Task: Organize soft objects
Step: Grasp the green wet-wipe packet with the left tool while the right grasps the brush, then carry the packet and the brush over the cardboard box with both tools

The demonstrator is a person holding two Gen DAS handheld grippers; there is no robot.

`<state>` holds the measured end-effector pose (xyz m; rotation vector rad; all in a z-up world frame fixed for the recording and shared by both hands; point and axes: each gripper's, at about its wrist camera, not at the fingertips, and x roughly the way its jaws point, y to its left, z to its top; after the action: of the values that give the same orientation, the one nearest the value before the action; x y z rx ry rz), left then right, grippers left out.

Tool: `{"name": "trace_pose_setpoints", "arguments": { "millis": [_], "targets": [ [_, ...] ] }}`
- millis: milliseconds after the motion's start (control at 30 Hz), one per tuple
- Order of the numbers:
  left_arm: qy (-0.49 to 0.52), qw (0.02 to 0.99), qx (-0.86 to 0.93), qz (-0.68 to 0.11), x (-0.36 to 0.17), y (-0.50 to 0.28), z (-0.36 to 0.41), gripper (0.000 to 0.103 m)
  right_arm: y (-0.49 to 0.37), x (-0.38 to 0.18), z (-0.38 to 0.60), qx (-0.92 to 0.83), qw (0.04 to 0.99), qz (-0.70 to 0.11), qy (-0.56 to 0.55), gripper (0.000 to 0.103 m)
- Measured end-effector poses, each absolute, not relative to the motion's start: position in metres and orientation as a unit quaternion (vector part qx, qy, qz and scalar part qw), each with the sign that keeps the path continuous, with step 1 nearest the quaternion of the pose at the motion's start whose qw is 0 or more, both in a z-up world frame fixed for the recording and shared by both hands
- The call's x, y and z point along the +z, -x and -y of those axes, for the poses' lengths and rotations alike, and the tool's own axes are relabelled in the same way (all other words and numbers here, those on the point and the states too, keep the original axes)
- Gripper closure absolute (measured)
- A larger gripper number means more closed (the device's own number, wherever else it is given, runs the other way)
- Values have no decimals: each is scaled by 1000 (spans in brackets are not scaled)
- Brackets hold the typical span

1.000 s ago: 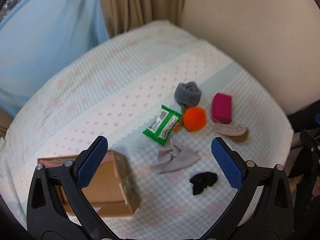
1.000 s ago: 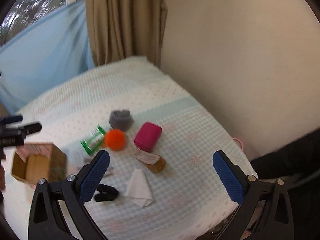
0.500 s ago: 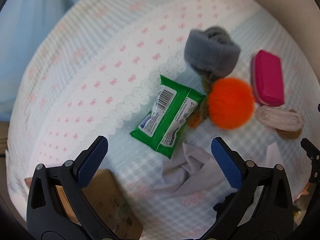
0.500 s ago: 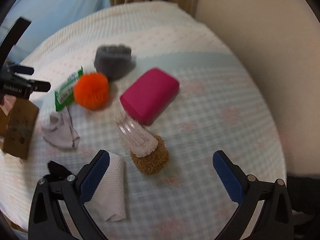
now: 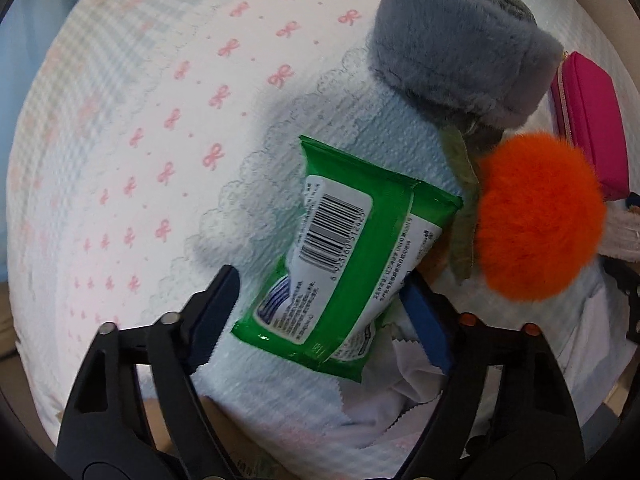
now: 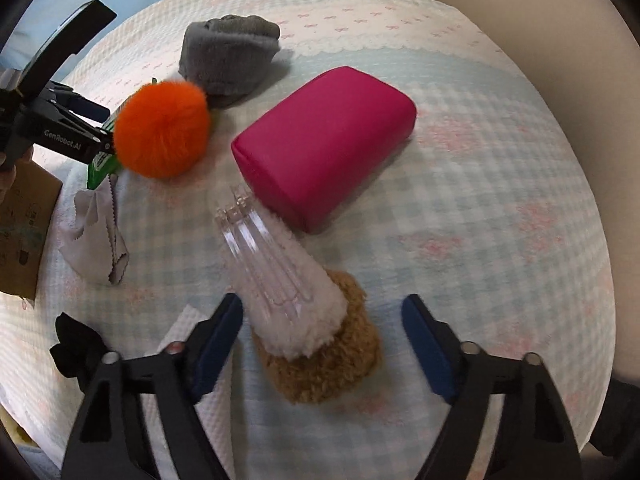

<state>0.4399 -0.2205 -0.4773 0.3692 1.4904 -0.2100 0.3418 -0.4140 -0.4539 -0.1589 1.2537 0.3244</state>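
Two grippers down low over a bed with a blue-checked, pink-bow cover [image 6: 500,168]. Left gripper [image 5: 324,312] jaws partly closed around the near end of a green wipes pack [image 5: 340,276]; right blue pad looks against the pack's edge, left pad just beside it with a small gap, so not clearly clamped. Pack lies flat, barcode up, angled toward far right. Right of the pack, a fluffy orange pom-pom [image 5: 540,216] with a green leaf strip between them. Far of that, a grey plush roll [image 5: 456,52]. Magenta pouch [image 5: 592,120] at the far right edge. White cloth [image 5: 404,388] near, partly under the pack's near end. Cardboard box [image 5: 160,432] corner at near left, behind the gripper fingers.

Right gripper [image 6: 322,344] jaws wide, straddling a brush-like thing: clear plastic handle with white fleece and a tan fuzzy base [image 6: 316,320]. Left pad close beside it, right pad well apart; no contact. Its handle tip points far toward the magenta pouch [image 6: 324,144], nearly touching. Orange pom-pom [image 6: 162,128] left of the pouch, grey roll [image 6: 228,56] farther. Grey-white cloth [image 6: 96,236] left, black scrunchie [image 6: 76,348] near left, folded white tissue [image 6: 180,328] beside the left finger. Left gripper [image 6: 60,128] seen at left edge by the pom-pom
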Motion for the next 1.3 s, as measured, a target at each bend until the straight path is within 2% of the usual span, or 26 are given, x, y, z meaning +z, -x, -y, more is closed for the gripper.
{"name": "trace_pose_setpoints", "arguments": {
  "millis": [33, 133, 167, 333, 667, 1000, 1300],
  "targets": [
    [-164, 712, -100, -675, -479, -441, 220, 39, -344, -455, 413, 155, 794, -583, 73, 41],
    [-159, 710, -110, -677, -479, -440, 221, 48, -349, -456, 406, 168, 791, -583, 80, 54],
    [-158, 710, -111, -677, -478, -440, 223, 53, -350, -455, 404, 173, 790, -583, 82, 56],
    [-149, 715, -111, -674, -471, -439, 222, 64, -351, -455, 402, 182, 787, -585, 77, 64],
    [-105, 735, -96, -663, -421, -430, 204, 66, -333, -407, 406, 166, 808, -563, 47, 66],
    [-27, 784, -116, -609, -314, -373, 185, 66, -298, -309, 397, 129, 849, -511, 42, 66],
    [-2, 830, -127, -543, -217, -312, 122, 66, -253, -210, 350, 107, 874, -472, 42, 66]
  ]
}}
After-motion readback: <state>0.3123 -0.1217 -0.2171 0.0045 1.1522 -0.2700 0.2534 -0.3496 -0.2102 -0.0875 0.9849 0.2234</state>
